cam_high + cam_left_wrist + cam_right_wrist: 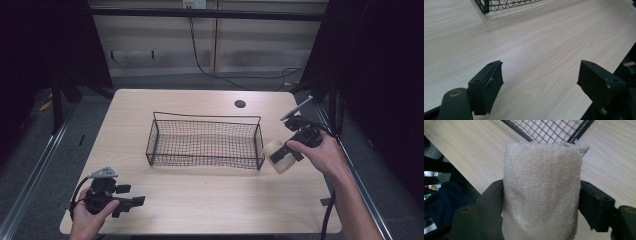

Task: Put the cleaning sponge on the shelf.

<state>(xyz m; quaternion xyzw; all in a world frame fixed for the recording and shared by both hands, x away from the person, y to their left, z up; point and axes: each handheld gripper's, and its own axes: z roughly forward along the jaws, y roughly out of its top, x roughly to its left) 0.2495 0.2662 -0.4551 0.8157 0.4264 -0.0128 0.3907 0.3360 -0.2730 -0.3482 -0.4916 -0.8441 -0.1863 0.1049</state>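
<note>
A cream, rough-fibred loofah roll [541, 192] stands between the two black jaws of my right gripper [541, 202], which is shut on it. From above, that roll [280, 156] hangs just off the right end of a black wire basket [205, 141], with my right gripper [287, 152] held in a hand at the table's right edge. The basket looks empty. My left gripper [131, 204] rests at the table's front left corner, jaws wide apart. Its own view shows the left gripper [540, 82] open over bare wood.
The light wooden table [200, 195] has a dark round hole [240, 104] near its far edge. A corner of the wire basket [486, 6] sits ahead of the left gripper. Dark curtains and a metal rail flank the table; a cable trails across the floor behind.
</note>
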